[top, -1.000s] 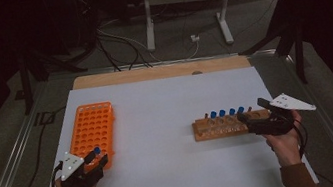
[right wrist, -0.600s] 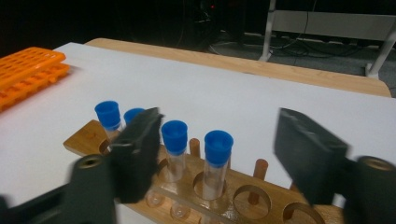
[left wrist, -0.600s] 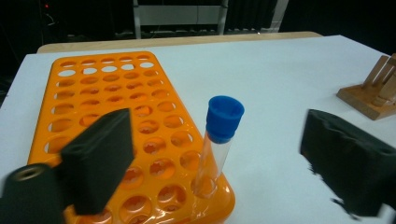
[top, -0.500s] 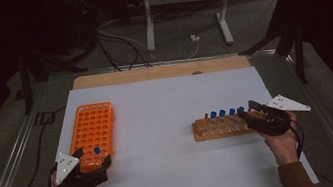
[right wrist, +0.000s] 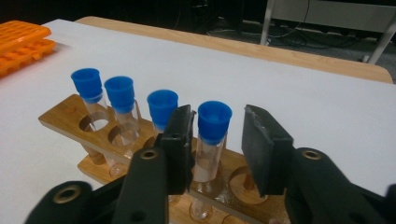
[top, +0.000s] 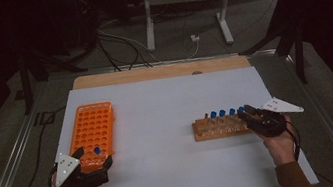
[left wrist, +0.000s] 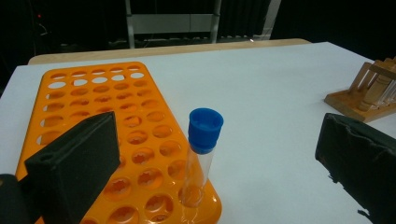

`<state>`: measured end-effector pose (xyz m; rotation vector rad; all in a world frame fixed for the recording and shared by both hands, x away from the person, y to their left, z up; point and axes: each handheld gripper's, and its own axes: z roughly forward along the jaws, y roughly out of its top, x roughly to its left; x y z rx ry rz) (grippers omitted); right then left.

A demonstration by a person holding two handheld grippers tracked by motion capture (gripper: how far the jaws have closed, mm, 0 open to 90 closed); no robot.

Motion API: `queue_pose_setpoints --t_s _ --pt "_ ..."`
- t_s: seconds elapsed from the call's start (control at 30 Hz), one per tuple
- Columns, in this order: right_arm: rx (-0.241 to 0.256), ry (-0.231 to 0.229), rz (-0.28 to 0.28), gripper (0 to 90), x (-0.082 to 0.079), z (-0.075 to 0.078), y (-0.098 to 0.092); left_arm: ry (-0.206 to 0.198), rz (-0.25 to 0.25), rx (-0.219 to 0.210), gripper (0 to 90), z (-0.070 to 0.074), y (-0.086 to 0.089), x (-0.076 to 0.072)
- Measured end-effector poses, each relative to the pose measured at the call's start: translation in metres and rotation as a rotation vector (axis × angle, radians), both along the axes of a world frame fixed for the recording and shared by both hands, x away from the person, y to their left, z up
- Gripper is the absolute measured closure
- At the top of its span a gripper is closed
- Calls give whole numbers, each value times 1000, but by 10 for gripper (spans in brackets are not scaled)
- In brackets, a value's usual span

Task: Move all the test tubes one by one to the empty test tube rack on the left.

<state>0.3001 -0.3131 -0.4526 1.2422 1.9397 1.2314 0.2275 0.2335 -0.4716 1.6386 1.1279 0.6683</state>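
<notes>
In the high view, the left tongs (top: 94,158) sit at the lower left of the frame, at the near end of the orange rack (top: 93,127), which lies on the white counter (top: 166,103). Their jaws are spread wide apart. In the left gripper view, 1 clear tube with a blue cap (left wrist: 200,154) stands upright in a hole at the near right corner of the orange rack (left wrist: 107,116), in the lower middle of the frame, between the 2 black jaws and touching neither.

The right tongs (top: 250,110) are at the right of the high view, at the right end of the wooden rack (top: 218,127). In the right gripper view, the wooden rack (right wrist: 70,123) holds 4 blue-capped tubes in a row. The tongs (right wrist: 218,140) straddle the rightmost tube (right wrist: 212,135) at the centre of the frame: the jaws are open, the left one just beside the cap, the right one a little apart from it. That tube stands seated in its hole. The hole to its right is bare.
</notes>
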Motion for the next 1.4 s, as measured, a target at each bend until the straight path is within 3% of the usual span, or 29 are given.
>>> queue_pose_setpoints --t_s 0.7,0.93,1.4 --pt "-22 38 16 759 4 -12 8 1 -6 3 8 -1 -1 0" --pt "-20 24 15 764 2 -10 8 0 -6 5 8 -1 -2 0" --pt "1 -47 5 765 -8 11 8 0 -13 9 9 -1 -2 1"
